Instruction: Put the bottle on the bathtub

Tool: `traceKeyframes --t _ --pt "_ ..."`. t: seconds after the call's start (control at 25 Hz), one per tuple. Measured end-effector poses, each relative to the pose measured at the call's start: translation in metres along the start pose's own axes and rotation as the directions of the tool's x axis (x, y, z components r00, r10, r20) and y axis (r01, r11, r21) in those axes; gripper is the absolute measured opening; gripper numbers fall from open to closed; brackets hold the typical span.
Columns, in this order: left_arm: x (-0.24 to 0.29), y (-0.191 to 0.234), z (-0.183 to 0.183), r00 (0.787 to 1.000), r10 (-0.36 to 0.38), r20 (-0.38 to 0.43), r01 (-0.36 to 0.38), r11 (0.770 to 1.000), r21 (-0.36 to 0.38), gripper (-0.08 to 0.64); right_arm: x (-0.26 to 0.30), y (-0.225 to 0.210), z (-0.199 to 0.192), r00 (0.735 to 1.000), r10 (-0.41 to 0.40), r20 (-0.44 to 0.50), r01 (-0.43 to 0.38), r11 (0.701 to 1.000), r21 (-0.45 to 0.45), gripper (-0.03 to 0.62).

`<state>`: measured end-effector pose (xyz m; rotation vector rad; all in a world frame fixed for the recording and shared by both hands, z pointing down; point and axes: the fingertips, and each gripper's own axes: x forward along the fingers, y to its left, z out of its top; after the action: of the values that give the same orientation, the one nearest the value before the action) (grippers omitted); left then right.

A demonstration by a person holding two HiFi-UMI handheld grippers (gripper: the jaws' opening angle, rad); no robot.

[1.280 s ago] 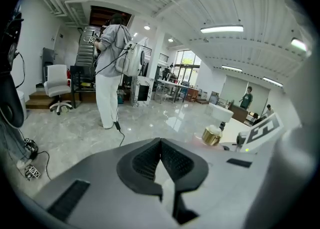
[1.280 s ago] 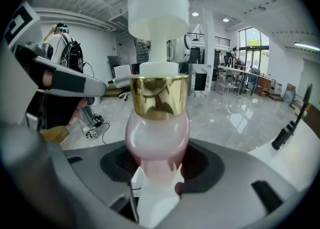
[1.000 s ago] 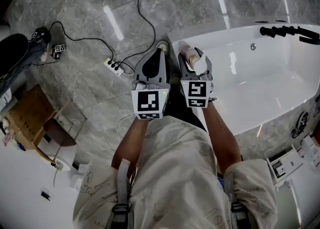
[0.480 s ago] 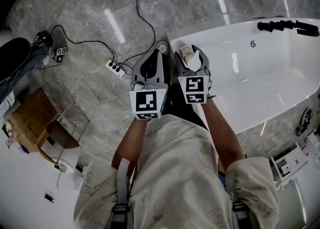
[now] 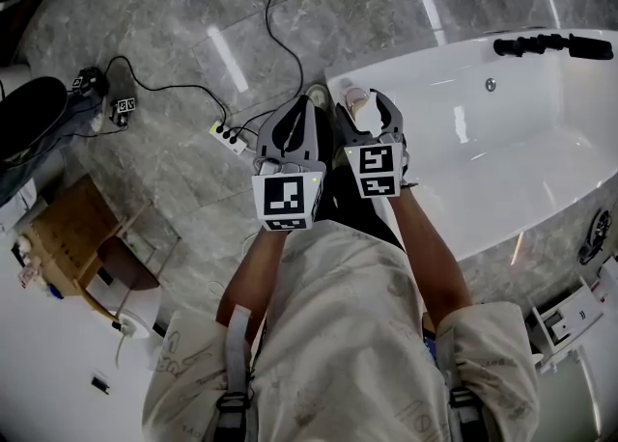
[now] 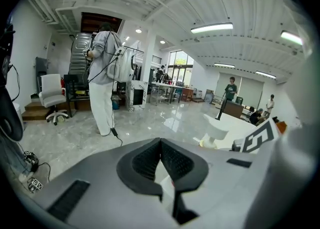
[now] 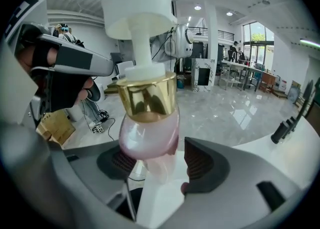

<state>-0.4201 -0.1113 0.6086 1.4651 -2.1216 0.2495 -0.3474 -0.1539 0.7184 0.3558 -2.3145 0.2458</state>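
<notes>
Bottle (image 5: 355,99) first. In the head view it sits in my right gripper (image 5: 368,105), at the near corner of the bathtub (image 5: 512,170). It looks to be above the rim there, though I cannot tell whether it touches. A second ago its side showed, with the white pump lying back toward me. Now I see little more than its top, so I have swung it toward upright, and it has crept a little nearer the corner. My left gripper (image 5: 309,107) hangs just beside the right one over the grey floor, much where it was.

In the left gripper view, the two dark pads meet at their tips with nothing between them. This tong is closed and empty and has no part in the job.

In the right gripper view, the jaws are narrowed onto the bottle's pink body, with one pad on each side. The gold collar (image 7: 150,93) and white pump head (image 7: 137,5) rise clear above them, leaning a touch. White tub surface shows to the lower right, with the black tap (image 7: 286,128) beyond.

I judge the carrying is nearly done. What is left is to lower the base flat onto the rim and only then spread the jaws. The rim looks narrow and glossy, so a tilted release could send the bottle sliding into the tub.
</notes>
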Motion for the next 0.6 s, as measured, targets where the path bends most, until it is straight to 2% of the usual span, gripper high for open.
traceKeyframes --t 0.6 --pt "-0.048 -0.049 0.037 0.998 -0.014 0.06 0.007 0.993 0.116 0.003 -0.044 0.002 -0.029 1.0 0.001 0.016 -0.001 0.999 0.048 0.265"
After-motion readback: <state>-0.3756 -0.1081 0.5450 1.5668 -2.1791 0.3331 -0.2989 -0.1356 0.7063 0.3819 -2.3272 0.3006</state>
